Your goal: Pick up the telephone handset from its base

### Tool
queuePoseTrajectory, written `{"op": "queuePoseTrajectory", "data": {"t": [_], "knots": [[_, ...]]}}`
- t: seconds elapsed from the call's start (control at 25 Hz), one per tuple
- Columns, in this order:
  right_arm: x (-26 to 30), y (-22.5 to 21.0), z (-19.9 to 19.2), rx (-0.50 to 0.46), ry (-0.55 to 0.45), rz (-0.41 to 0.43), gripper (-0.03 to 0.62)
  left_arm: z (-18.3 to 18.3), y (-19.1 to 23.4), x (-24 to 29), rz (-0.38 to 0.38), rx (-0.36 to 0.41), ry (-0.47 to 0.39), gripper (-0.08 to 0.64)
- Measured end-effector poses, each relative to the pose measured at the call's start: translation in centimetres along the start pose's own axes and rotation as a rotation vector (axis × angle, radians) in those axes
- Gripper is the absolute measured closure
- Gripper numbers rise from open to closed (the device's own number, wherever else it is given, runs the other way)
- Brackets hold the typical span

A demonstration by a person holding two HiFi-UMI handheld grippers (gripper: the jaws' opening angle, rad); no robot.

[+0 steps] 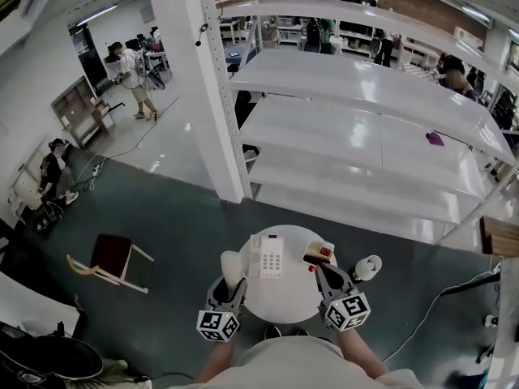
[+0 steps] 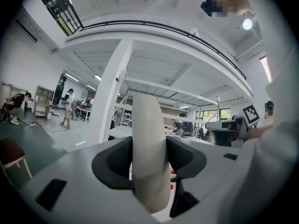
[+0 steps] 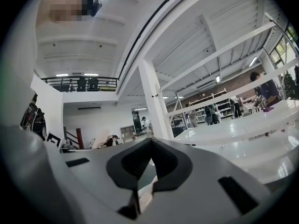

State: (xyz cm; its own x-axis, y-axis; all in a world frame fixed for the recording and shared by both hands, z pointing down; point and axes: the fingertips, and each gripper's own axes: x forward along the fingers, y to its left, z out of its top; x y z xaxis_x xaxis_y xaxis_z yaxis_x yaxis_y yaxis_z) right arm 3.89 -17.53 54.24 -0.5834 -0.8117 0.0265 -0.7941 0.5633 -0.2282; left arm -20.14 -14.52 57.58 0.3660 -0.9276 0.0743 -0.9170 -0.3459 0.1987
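A white telephone base (image 1: 267,256) with a keypad lies on the round white table (image 1: 284,298). Its cream handset (image 1: 232,266) is off the base, just to its left, with my left gripper (image 1: 230,285) shut on it. In the left gripper view the handset (image 2: 149,139) stands upright between the two dark pads, its lower end out of sight. My right gripper (image 1: 326,274) hovers over the table's right side, beside the base, and touches nothing. In the right gripper view its jaws (image 3: 150,164) meet with nothing between them.
A small box with a red top (image 1: 319,254) and a white roll (image 1: 368,267) lie at the table's right edge. A wooden chair with a dark red seat (image 1: 109,258) stands to the left. A white shelf rack (image 1: 365,136) rises behind the table. A cable (image 1: 438,298) crosses the floor at right.
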Motion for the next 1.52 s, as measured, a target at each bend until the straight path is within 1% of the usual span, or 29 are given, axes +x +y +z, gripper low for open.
{"op": "queuePoseTrajectory", "data": {"t": [0.2, 0.4, 0.72, 1.0, 1.52], "knots": [[-0.1, -0.3, 0.6, -0.009, -0.020, -0.018, 0.583, 1.7, 0.0, 0.4, 0.010, 0.004, -0.044, 0.336], [0.0, -0.3, 0.9, -0.014, -0.023, -0.010, 0.583, 2.9, -0.4, 0.8, -0.005, 0.021, -0.067, 0.336], [0.0, -0.5, 1.1, -0.018, -0.026, -0.011, 0.583, 4.0, -1.1, 1.5, -0.034, 0.056, -0.070, 0.336], [0.1, -0.3, 1.2, -0.018, -0.028, -0.014, 0.584, 4.5, -1.1, 1.4, -0.036, 0.046, -0.081, 0.336], [0.0, -0.8, 1.4, -0.019, -0.036, -0.019, 0.584, 4.8, -1.2, 1.8, -0.043, 0.054, -0.082, 0.336]]}}
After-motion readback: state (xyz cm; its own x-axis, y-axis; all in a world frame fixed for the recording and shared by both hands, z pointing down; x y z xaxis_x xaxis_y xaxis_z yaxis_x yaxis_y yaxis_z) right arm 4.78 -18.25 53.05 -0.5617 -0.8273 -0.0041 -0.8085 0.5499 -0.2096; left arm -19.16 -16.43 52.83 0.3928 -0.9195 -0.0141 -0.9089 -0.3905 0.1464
